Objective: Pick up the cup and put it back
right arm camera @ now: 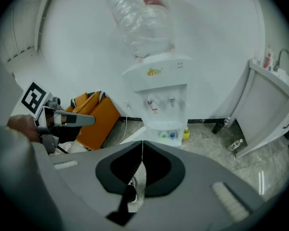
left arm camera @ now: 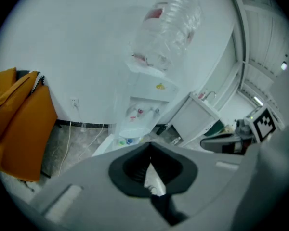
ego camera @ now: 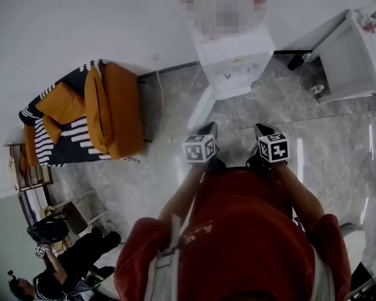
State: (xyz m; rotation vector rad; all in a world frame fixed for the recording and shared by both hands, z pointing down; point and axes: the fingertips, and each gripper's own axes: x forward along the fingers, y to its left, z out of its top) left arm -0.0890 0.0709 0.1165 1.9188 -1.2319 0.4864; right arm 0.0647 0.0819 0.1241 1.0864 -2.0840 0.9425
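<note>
Standing off from dispenser [right arm camera: 159, 85]; left hand-held gripper [left arm camera: 149, 146] and right hand-held gripper [right arm camera: 142, 143] pressed together, empty. Next: spread, reach cups [right arm camera: 164, 135].

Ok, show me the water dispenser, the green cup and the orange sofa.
water dispenser [right arm camera: 159, 86], right gripper view, on its white front.
green cup [right arm camera: 164, 135], right gripper view, on its rim.
orange sofa [ego camera: 116, 108], head view, on its orange cushion.

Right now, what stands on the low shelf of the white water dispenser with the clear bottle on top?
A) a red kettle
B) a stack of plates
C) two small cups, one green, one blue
C: a small green cup and a small blue cup stand side by side under the taps of the white dispenser.
</note>
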